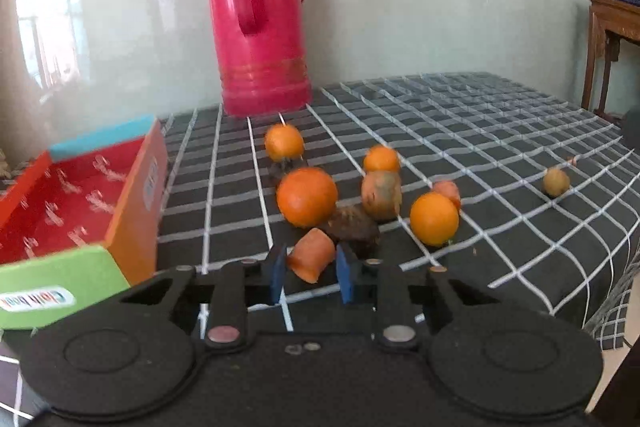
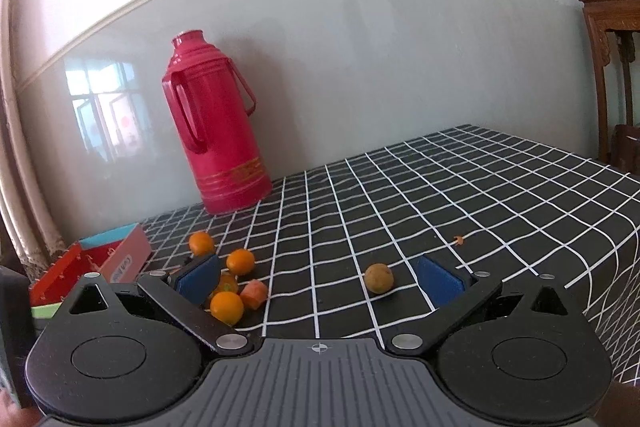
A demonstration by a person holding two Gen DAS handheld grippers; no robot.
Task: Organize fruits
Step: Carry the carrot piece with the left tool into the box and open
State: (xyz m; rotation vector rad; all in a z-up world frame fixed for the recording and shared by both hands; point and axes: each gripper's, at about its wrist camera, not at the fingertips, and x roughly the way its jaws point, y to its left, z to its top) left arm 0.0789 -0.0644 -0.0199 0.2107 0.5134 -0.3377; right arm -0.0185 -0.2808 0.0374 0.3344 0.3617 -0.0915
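The desk [image 2: 480, 195], under a black cloth with white grid lines, carries a red thermos [image 2: 214, 131] by the wall, an open coloured box [image 1: 80, 199], scattered oranges [image 1: 307, 197], carrot pieces [image 1: 312, 254] and a lone brownish fruit [image 2: 378, 278].

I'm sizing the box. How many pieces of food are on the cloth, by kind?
Oranges: 4
Carrot pieces: 2
Yellow-brown round fruits: 2
Dark brown lump: 1
Total: 9
Unclear dark shape and tiny scrap left out.
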